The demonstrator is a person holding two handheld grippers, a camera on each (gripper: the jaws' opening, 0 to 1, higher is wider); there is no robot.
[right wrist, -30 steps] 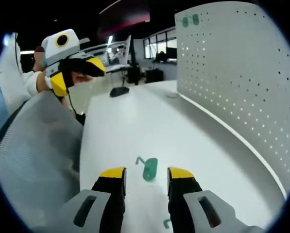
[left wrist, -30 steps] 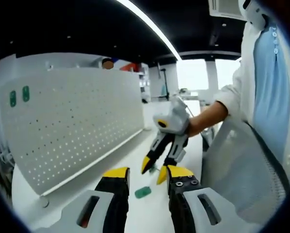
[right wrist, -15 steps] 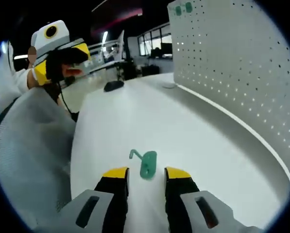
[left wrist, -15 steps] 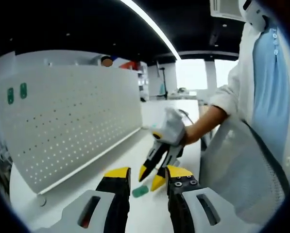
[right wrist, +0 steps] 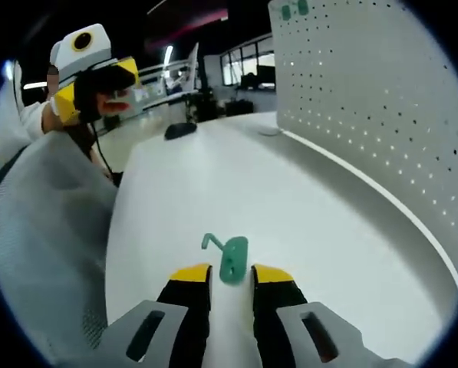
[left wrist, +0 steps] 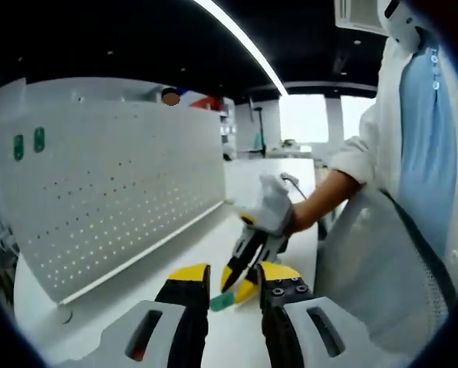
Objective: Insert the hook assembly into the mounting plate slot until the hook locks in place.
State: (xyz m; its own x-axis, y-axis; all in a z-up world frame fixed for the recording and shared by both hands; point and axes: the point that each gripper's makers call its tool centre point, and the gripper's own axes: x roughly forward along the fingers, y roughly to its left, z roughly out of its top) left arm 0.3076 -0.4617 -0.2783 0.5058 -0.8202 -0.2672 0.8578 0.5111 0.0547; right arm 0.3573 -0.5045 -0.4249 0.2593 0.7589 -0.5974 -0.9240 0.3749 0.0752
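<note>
On a white bench (right wrist: 305, 230), the right tool (right wrist: 231, 270) reaches down with jaws narrowly parted on either side of a green hook assembly (right wrist: 230, 257) lying flat near the pegboard mounting plate (right wrist: 382, 100). The left tool (left wrist: 232, 274) hovers nearby, jaws apart, gripping nothing.

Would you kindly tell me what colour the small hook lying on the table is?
Green; the hook shows best in the right gripper view.

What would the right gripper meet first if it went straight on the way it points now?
Probably the green hook, which lies on the white table just ahead of the right gripper, in line with the gap between its narrowly open jaws. Depth is hard to judge.
</note>
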